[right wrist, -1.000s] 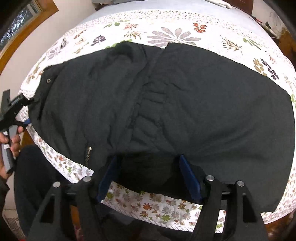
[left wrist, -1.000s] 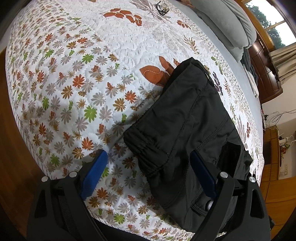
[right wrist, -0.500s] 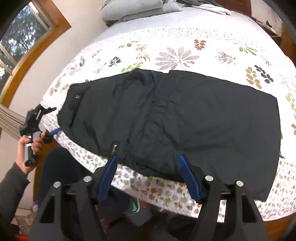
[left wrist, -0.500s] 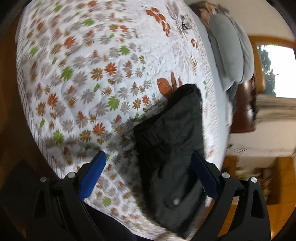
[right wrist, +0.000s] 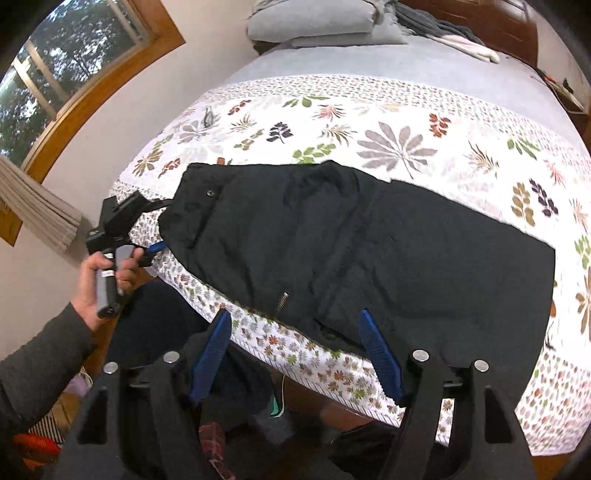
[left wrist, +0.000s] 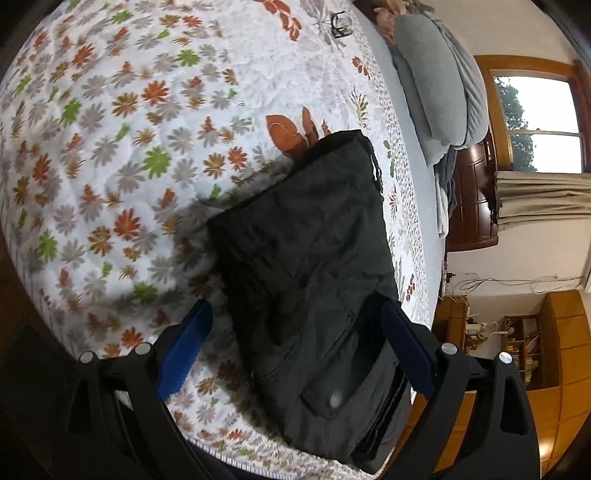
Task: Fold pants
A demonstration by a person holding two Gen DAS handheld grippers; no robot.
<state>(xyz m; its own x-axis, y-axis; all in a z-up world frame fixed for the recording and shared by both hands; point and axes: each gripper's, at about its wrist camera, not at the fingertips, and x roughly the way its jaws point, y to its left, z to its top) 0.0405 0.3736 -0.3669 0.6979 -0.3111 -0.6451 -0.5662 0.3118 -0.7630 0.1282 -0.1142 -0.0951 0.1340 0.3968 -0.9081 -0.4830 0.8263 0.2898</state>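
Black pants (right wrist: 369, 251) lie folded flat on the floral quilt (right wrist: 388, 122), along the bed's near edge. In the left wrist view the pants (left wrist: 310, 280) run away from me, with a buttoned pocket near the fingers. My left gripper (left wrist: 295, 343) is open and empty, its jaws wide apart above the waist end; it also shows in the right wrist view (right wrist: 147, 225), held by a hand at the pants' left end. My right gripper (right wrist: 295, 347) is open and empty, pulled back just off the bed edge, clear of the cloth.
Grey pillows (right wrist: 325, 22) and folded clothes lie at the head of the bed. A small dark object (left wrist: 341, 26) sits on the quilt far off. A wooden cabinet (left wrist: 472, 195) and window (left wrist: 539, 122) stand beyond the bed. The floor below holds clutter (right wrist: 214, 443).
Both grippers have drawn back from the pants. My right gripper rose and retreated off the bed edge; the pants now lie free. My left gripper swung around at the waist end.
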